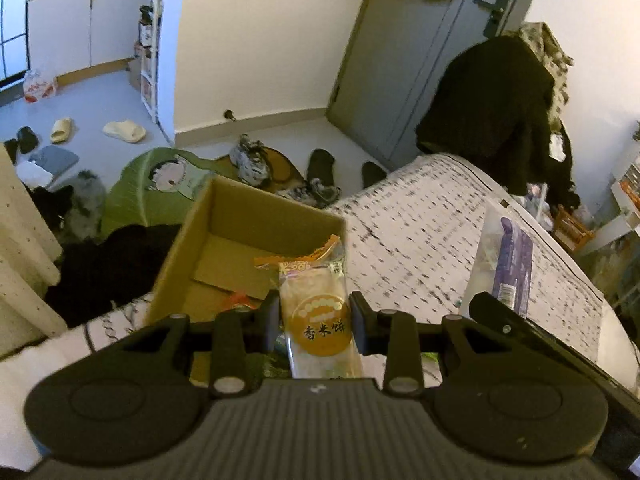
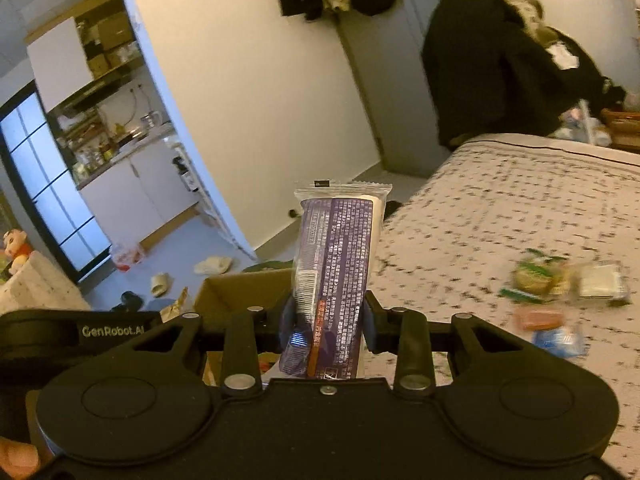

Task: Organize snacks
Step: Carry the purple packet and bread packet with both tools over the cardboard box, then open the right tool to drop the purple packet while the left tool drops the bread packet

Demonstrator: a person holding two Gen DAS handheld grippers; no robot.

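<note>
1. The left gripper is clamping a clear packet with an orange round label, a rice cracker packet, between its two fingers; the jaws are standing narrow, pressed against the packet's sides.
2. That packet is pointing forward and up out of the jaws, hanging in the air above the near corner of an open cardboard box.
3. The box is sitting at the edge of a bed with a speckled cover; its flaps are lying flat inside, and something orange is showing at the bottom near the gripper.
4. The right gripper is gripping a purple and white snack packet, jaws partly closed on its lower half, the packet standing nearly upright.
5. In the right wrist view the same box is lying just behind and left of that packet.
6. More snack packets, green, orange and blue, are lying blurred on the bed cover to the right, well apart from the box.
7. Slippers and shoes are lying on the floor beyond the bed.
</note>
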